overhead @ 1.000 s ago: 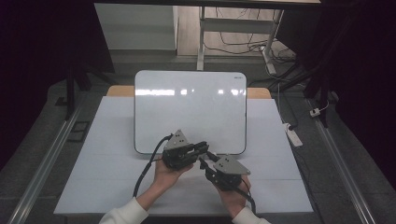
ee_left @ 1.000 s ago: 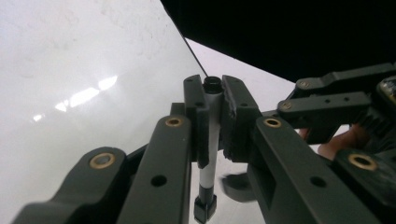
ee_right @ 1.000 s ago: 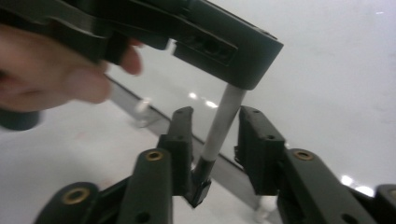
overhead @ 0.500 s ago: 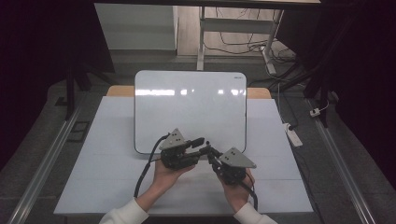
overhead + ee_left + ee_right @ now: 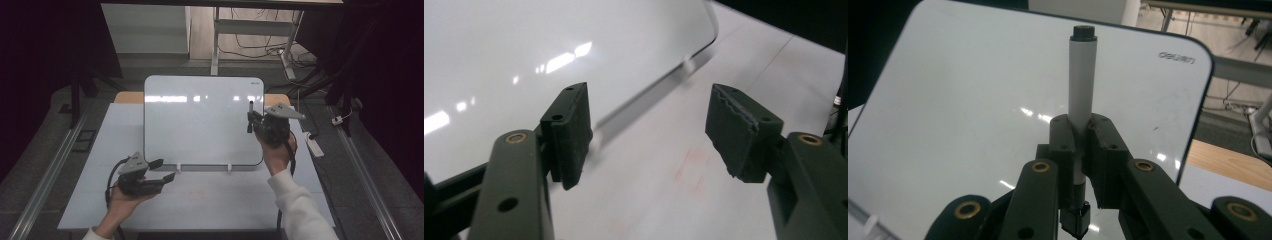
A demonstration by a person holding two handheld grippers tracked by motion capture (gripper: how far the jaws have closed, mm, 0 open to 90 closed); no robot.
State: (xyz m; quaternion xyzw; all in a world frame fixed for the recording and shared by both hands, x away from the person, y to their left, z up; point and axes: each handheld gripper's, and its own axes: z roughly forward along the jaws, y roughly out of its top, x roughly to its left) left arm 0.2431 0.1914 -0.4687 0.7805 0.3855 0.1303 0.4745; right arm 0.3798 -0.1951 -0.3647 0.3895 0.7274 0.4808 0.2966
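2 hands work over the white tabletop (image 5: 200, 200), which carries an upright whiteboard (image 5: 200, 120) standing on small feet near its middle. In the high view the board's face is blank, with ceiling lights mirrored on it and a small logo in its top right corner.

At the board's right edge, the right tongs (image 5: 250, 120) are raised in front of it, held up by a hand in a white sleeve. They are clenched on a marker (image 5: 251, 116). In the right gripper view the marker (image 5: 1082, 85) stands upright between the pads, its white barrel rising above them to a dark end and a dark tip showing below them, with the board's face close behind.

Low at the left, well apart from the marker, the left tongs (image 5: 162, 170) sit just above the tabletop in front of the board's lower left corner, pointing right. Their jaws have just been opening and now stand released, with nothing between them. In the left gripper view the pads (image 5: 571, 130) frame bare tabletop and the board's lower edge.
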